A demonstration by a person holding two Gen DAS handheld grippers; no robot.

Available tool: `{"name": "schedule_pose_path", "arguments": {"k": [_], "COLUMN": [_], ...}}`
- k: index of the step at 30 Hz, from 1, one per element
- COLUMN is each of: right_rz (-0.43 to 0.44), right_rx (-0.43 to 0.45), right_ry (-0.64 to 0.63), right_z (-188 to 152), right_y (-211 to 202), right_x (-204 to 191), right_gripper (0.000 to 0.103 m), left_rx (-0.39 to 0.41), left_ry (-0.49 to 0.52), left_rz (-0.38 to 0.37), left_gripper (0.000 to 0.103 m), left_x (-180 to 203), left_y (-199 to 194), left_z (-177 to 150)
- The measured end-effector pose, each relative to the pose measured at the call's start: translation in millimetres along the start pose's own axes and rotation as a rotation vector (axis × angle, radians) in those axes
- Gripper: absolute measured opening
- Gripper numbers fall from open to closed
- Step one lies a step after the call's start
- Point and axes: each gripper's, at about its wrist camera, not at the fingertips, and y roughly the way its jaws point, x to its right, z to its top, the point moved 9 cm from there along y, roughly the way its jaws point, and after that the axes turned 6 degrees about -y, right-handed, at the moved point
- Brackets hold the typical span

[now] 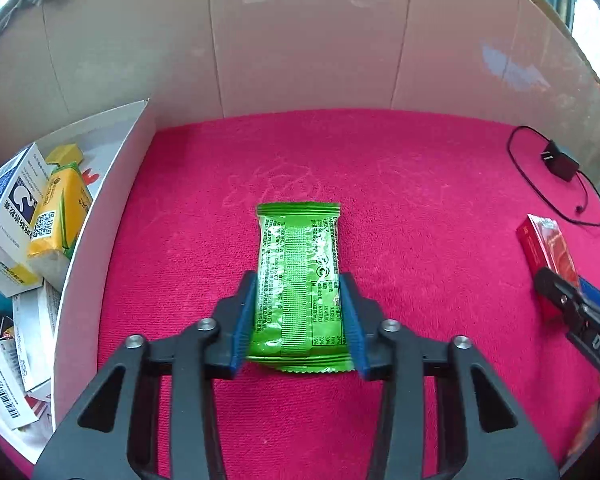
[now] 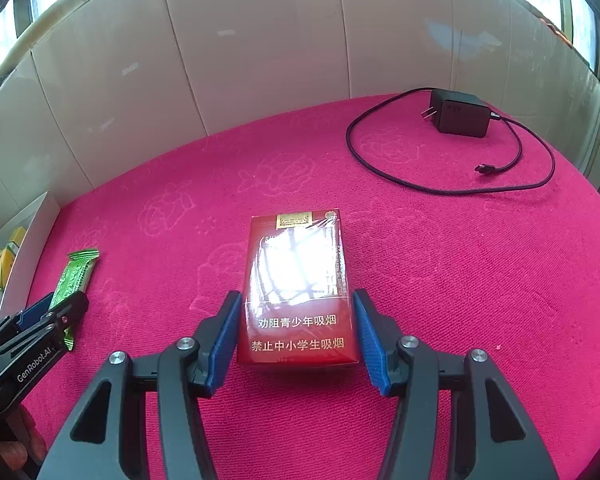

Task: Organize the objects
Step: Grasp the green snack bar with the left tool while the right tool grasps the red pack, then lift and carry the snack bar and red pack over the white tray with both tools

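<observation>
Currently the left gripper (image 1: 298, 320) has its blue pads (image 1: 246, 320) pressed against both long sides of a green snack packet (image 1: 298, 280), closed on it. Packet lies flat on the pink cloth (image 1: 420, 200), roughly mid-surface, seam side up, its far crimped end pointing at the back edge. Just left of it stands a white box (image 1: 112, 208) along the cloth's left edge, stuffed with cartons: a yellow one (image 1: 58, 216), a blue-and-white one (image 1: 10, 208), more white ones with barcodes below.

Right gripper (image 2: 296, 328) straddles the near end of a red cigarette pack (image 2: 296, 280) lying flat on the cloth. Left pad (image 2: 224, 340) sits right at the pack's side; right pad (image 2: 370, 340) shows a thin gap, so jaws partly open and contact not clear, no firm grip visible. Glare off the wrap hides most of the pack's face.

Black charger (image 2: 458, 114) with its cable looped beside it sits near the cloth's far right corner, well apart from both. Cardboard panels (image 2: 260, 60) wall off the back edge.
</observation>
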Motion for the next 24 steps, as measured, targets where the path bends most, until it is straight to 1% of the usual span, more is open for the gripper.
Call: {"name": "schedule_pose_path", "arguments": {"k": [3, 5, 8, 11, 14, 19, 21, 24], "right_rz": [-0.006, -0.008, -0.009, -0.007, 0.001, 0.017, 0.022, 0.028], "right_rx": [-0.001, -0.002, -0.002, -0.001, 0.006, 0.027, 0.045, 0.067], "right_ry": [-0.004, -0.005, -0.005, -0.003, 0.010, 0.038, 0.051, 0.056], "right_z": [0, 0, 0, 0, 1, 3, 3, 3], "right_y": [0, 0, 0, 0, -1, -4, -8, -13], "right_x": [1, 2, 2, 2, 5, 11, 12, 13], "right_gripper": [0.055, 0.055, 0.055, 0.055, 0.054, 0.054, 0.054, 0.053], "left_rx": [-0.001, -0.003, -0.001, 0.021, 0.075, 0.169, 0.189, 0.207], "left_ry": [-0.009, -0.020, -0.054, -0.066, -0.019, 0.097, 0.124, 0.136], "left_rz": [-0.031, -0.058, -0.103, -0.126, -0.137, -0.150, -0.156, -0.164], "left_gripper": [0.037, 0.037, 0.037, 0.037, 0.037, 0.037, 0.037, 0.037], "left_x": [-6, -3, -3, -3, 7, 29, 33, 32], "left_y": [-3, -5, -6, -15, -34, -70, -82, -97], "left_z": [-3, -3, -2, -5, -8, -14, -17, -18]}}
